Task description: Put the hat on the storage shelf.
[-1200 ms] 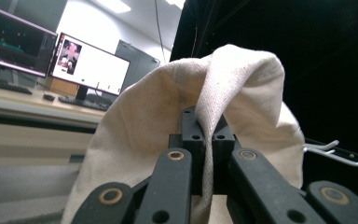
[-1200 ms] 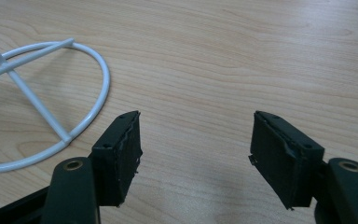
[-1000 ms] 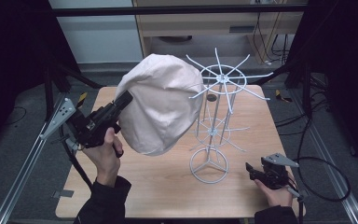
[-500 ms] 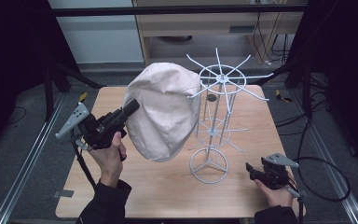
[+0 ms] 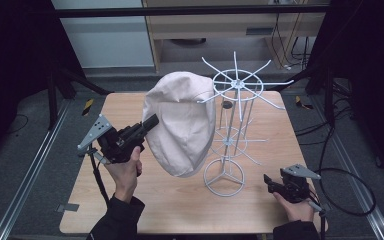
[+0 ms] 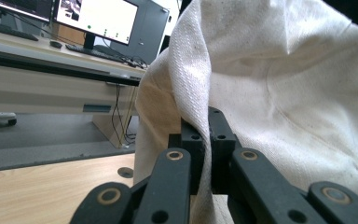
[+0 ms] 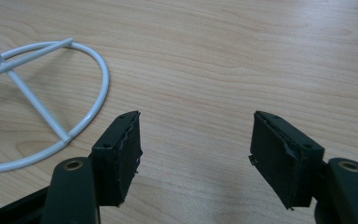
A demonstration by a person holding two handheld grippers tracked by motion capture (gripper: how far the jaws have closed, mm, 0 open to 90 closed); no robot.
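At the left of the high view, the left gripper (image 5: 150, 122) is held above the light wooden table (image 5: 130, 200) by a hand in a dark sleeve, its grey three-cornered plate turned outward. Its jaws are seen closed on a fold of the cream-coloured woven cloth hat (image 5: 182, 125); in the left gripper view the fabric (image 6: 279, 84) is pinched between the two black jaws and rises in front of them. The hat is held clear of the tabletop, and its upper right edge is draped against a spoke of the white wire rack with radiating arms (image 5: 236, 85), which stands on a ring base near the table's middle. Further right, near the table's front edge, the right gripper (image 5: 269, 183) is rested low by the other hand. Its jaws are spread apart with nothing between them, just beside the rack's white ring base (image 7: 51, 135) in the right gripper view.
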